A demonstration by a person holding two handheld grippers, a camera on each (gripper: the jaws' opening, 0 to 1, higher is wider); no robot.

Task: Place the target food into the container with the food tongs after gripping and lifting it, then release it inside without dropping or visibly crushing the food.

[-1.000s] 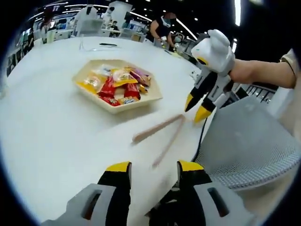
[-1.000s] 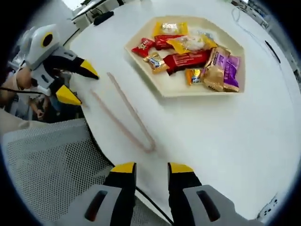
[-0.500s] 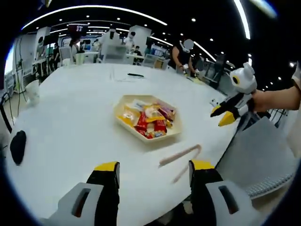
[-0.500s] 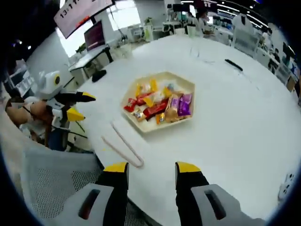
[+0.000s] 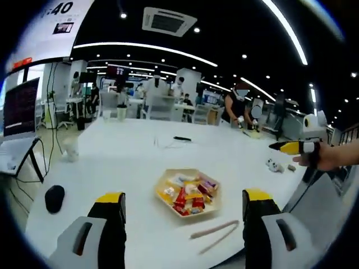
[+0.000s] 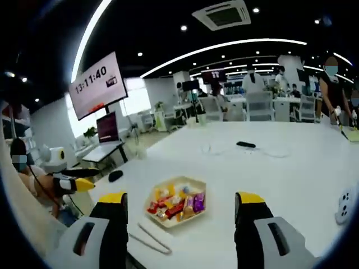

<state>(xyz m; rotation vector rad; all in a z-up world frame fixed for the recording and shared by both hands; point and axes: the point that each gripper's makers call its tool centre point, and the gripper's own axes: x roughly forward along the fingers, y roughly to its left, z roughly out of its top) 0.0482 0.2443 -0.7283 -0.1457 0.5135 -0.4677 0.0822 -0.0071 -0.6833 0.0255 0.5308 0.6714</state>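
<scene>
Left gripper [image 5: 182,204] jaws spread wide, nothing between them; just past them at bottom centre the tongs [image 5: 215,235] lie flat on the white table [image 5: 129,168], and beyond them sits the tray [image 5: 188,192] of wrapped snacks, a black mouse [image 5: 54,198] at far left. Right gripper [image 6: 181,200] also wide and empty, tongs [image 6: 147,238] at lower left near its left jaw, tray [image 6: 175,203] dead centre between the jaws. Further back: a remote [image 6: 245,144] on the table, a wall clock screen [image 6: 99,84] upper left.
</scene>
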